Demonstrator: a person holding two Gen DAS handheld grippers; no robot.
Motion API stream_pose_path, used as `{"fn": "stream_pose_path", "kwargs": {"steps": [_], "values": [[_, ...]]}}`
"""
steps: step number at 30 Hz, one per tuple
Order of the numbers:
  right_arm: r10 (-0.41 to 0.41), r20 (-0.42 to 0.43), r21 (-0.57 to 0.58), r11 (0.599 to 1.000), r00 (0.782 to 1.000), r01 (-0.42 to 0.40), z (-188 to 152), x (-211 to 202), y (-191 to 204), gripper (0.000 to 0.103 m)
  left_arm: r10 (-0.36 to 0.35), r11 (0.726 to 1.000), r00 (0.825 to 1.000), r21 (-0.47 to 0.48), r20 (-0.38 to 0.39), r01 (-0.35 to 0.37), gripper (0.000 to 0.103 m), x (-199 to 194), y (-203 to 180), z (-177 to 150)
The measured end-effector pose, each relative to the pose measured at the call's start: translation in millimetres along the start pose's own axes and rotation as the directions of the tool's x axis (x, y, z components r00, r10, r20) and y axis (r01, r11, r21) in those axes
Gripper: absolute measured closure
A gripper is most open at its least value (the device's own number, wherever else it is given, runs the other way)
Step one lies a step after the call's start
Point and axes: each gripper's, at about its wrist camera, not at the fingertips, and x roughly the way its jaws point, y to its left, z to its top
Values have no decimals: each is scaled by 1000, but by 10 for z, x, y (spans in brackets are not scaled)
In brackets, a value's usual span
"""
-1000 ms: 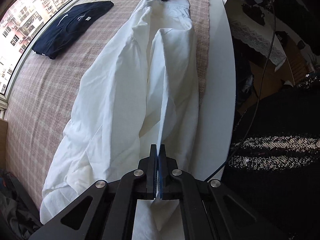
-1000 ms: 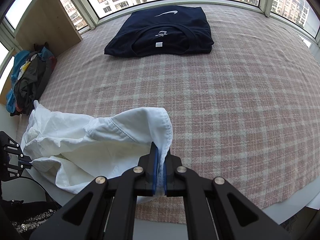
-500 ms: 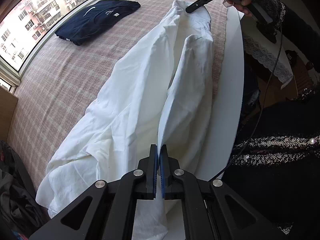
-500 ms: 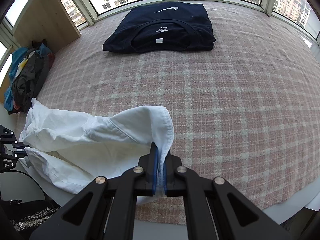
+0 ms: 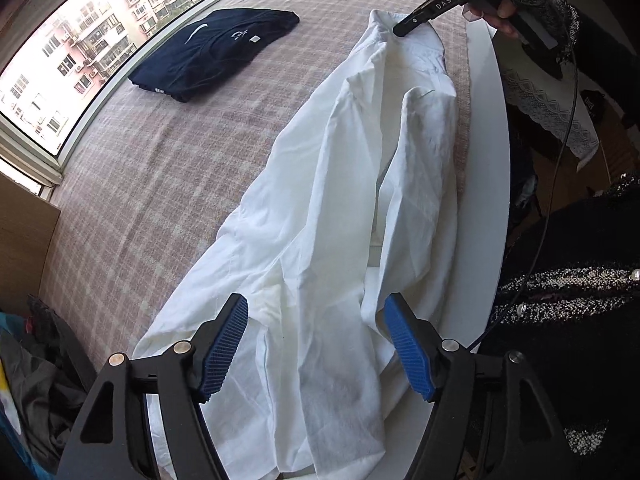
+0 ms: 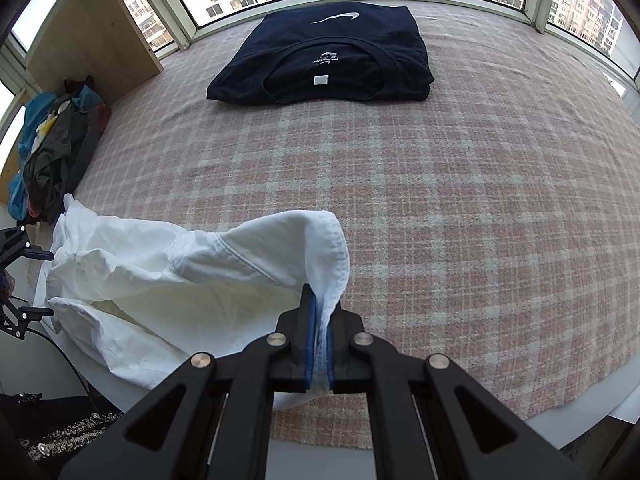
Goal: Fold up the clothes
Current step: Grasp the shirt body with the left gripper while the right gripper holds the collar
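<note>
1. Left gripper [image 5: 316, 344], left wrist view: its jaws have just been opening and stand wide apart, blue pads [image 5: 224, 346] clear of the cloth, gripping nothing.
2. White shirt [image 5: 332, 216] lies stretched lengthwise along the near edge of the pink plaid cover [image 5: 168, 184], rumpled, directly beneath the spread jaws.
3. Right gripper [image 5: 402, 30] meets the shirt's far end, held by a hand [image 5: 500, 8].
4. Folded navy T-shirt [image 5: 216, 54] lies well apart, near the window.
5. Right gripper [image 6: 318, 344], right wrist view: jaws closed tight on a hemmed edge of the white shirt [image 6: 192, 276], lifting it off the cover [image 6: 440, 208].
6. Navy T-shirt [image 6: 324, 64] lies folded beyond; a clothing heap [image 6: 52, 152] sits far left.
</note>
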Motion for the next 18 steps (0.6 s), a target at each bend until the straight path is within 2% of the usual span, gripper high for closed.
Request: {"fn": "stream_pose_path", "kwargs": {"steps": [4,8,10,12,14,18], "values": [[0,-6,3,1000,1000,0,0,15,-11,99,-82,997,997,-12,-8,82,34,86,-94,-48],[-2,-8,-3,1000,1000,2,13,22,-6,99,-115,993,993,10,9,115,38,119,-266,-63],[-2,-8,-7,1000,1000,2,23,18,-2,99,-139,990,990,-14,14,139,67,153,-253,-54],[-2,-7,-13,1000,1000,2,36,13,-1,99,-143,987,990,-70,6,143,78,210,-175,-42],[0,-7,-16,1000,1000,0,35,11,-2,99,-147,983,989,-107,4,147,82,244,-102,-44],[4,-10,-22,1000,1000,-5,21,11,-7,99,-132,986,991,-99,8,132,84,246,-115,-42]]}}
